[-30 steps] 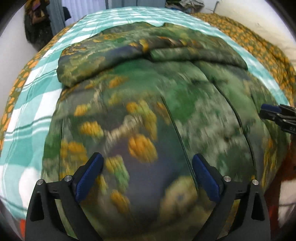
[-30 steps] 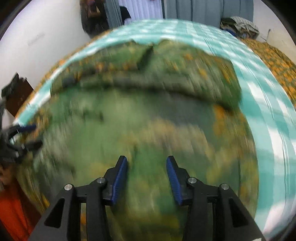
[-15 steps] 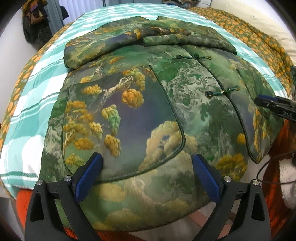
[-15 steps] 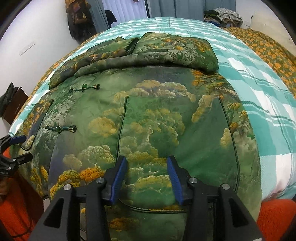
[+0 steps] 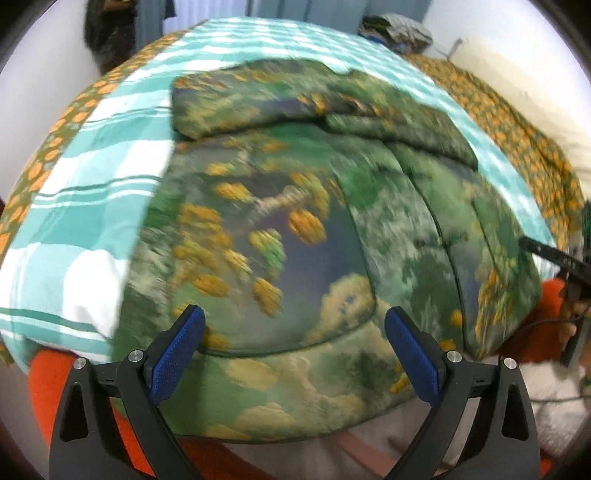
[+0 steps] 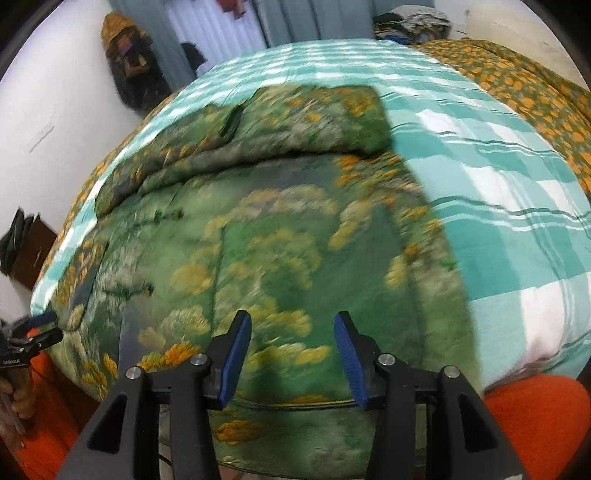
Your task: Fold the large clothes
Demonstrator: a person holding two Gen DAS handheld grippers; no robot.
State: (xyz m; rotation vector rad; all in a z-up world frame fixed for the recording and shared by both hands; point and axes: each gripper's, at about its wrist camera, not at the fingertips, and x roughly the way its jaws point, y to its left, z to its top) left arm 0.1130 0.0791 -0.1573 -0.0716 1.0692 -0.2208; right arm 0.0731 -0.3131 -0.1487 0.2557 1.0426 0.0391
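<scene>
A padded green jacket (image 5: pixel 295 240) with a yellow and green landscape print lies flat on the bed, front up, its hem hanging over the near edge. Its sleeves (image 5: pixel 314 107) are folded across the chest. My left gripper (image 5: pixel 293 317) hovers wide open over the hem near a pocket, with nothing between its fingers. In the right wrist view the same jacket (image 6: pixel 280 251) fills the middle. My right gripper (image 6: pixel 292 321) hangs above the hem with its jaws opening and nothing held. The right gripper's tip (image 5: pixel 546 254) shows at the right of the left wrist view, and the left gripper (image 6: pixel 33 328) at the far left.
A teal and white checked sheet (image 5: pixel 92 155) covers the bed, with an orange-patterned quilt (image 5: pixel 517 129) along the far side. Orange fabric (image 6: pixel 535 413) lies below the bed's near edge. Dark clothes (image 6: pixel 129 62) hang on the wall; a clothes pile (image 6: pixel 413 18) sits beyond.
Both grippers have drawn back and up from the jacket and rolled slightly. The right gripper's jaws stand wider than before. The jacket has not moved.
</scene>
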